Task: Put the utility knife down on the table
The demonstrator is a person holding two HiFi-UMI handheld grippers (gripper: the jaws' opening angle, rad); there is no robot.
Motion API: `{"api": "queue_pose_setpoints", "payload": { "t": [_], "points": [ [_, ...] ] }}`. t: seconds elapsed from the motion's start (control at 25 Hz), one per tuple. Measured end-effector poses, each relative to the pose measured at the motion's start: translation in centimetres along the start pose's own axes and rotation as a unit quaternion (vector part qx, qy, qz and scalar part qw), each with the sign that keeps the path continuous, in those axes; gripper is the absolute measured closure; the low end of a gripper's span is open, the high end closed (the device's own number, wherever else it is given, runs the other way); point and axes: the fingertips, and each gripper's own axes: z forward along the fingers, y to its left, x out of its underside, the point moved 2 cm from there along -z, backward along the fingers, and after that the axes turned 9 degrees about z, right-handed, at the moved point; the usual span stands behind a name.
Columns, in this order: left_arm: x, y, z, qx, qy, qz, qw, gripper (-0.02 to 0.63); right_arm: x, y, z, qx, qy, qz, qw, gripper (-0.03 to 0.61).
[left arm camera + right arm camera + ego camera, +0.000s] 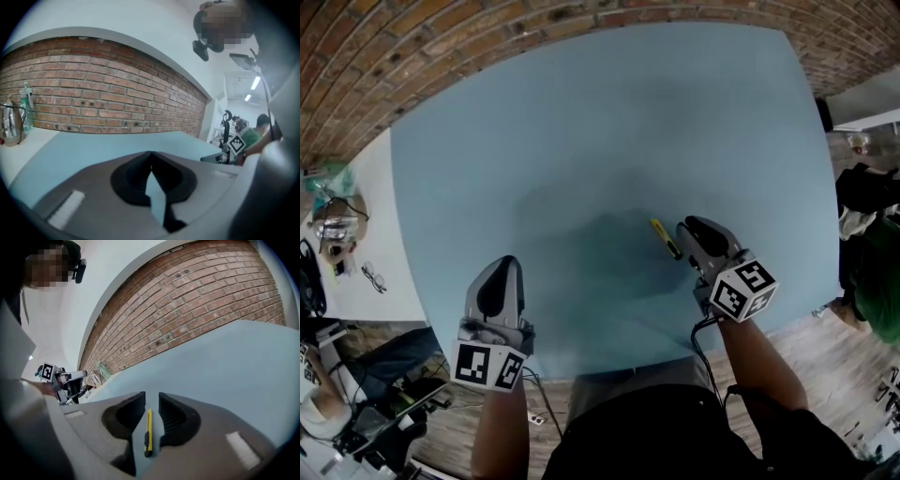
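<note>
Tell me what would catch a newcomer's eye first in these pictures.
The yellow utility knife stands out, lying on the pale blue table by the right claw, whose jaws stand apart with a gap on each side of it. The left claw, jaws closed on nothing, is over the table's near edge. A red brick wall runs along the table's far side.

The table (581,141) top is smooth and matt. The utility knife (665,238) looks like yellow plastic. At twelve o'clock the brick wall (441,28) is rough; at five o'clock the floor (825,356) is wood plank.
</note>
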Motion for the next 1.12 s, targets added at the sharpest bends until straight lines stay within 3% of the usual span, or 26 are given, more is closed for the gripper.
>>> {"api": "queue_pose_setpoints", "payload": {
  "t": [0.56,1.12],
  "points": [
    [-2.2,-0.5,-1.0,0.008,-0.031,0.017,0.9993,0.623,-1.4,1.8,-1.9,0.003,-0.027,-0.021,0.999,0.482],
    [-6.5,-0.4,-2.9,0.011,-0.073,0.039,0.9965,0.623,-6.7,4.9,-5.9,0.009,-0.079,-0.066,0.995,0.482]
  ]
}}
